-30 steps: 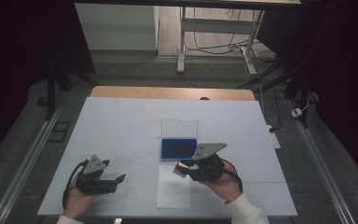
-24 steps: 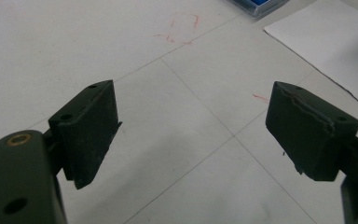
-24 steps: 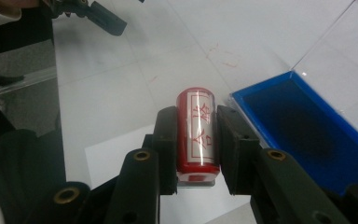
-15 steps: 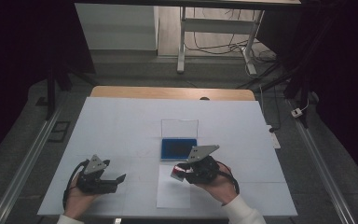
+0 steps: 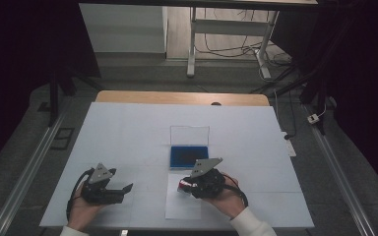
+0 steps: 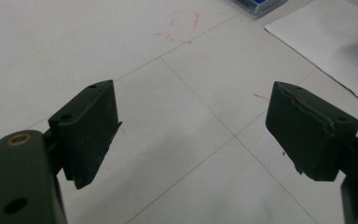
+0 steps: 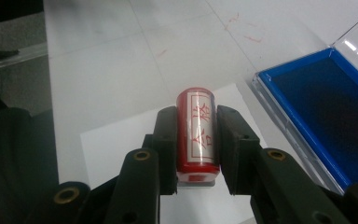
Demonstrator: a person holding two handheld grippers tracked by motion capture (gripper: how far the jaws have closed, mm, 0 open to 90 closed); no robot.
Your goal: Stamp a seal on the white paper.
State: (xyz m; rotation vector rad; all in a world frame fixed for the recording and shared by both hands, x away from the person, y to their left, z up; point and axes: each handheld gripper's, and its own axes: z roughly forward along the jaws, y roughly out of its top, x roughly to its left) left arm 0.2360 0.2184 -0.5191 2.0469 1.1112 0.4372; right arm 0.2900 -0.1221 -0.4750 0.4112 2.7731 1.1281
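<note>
Resting at the left of the white surface [image 5: 128,128], the left hand-held gripper [image 5: 124,189] lies low in the person's left hand [image 5: 81,214], jaws spread wide with nothing between them; the left gripper view shows bare white surface with thin seam lines and faint red marks between the two black pads. Right of it a white paper sheet [image 5: 182,209] lies flat near the front edge. Over that sheet the right hand-held gripper [image 5: 181,185] is clamped narrow on a stamp [image 7: 196,133], in the person's right hand [image 5: 229,199]. Stamp: short red cylinder, white label panel with a red border and red characters running along its length, glossy body, lying along the jaws' length, pinched on both sides by the black pads. In the high view only a small red and white tip of it [image 5: 182,185] shows at the gripper's front, just above the sheet. Farther right in the right gripper view, an open ink pad [image 7: 326,107]: blue tray, dark blue pad inside, clear lid [image 5: 190,135] standing up behind it. It sits near the middle of the surface, just beyond the sheet.
</note>
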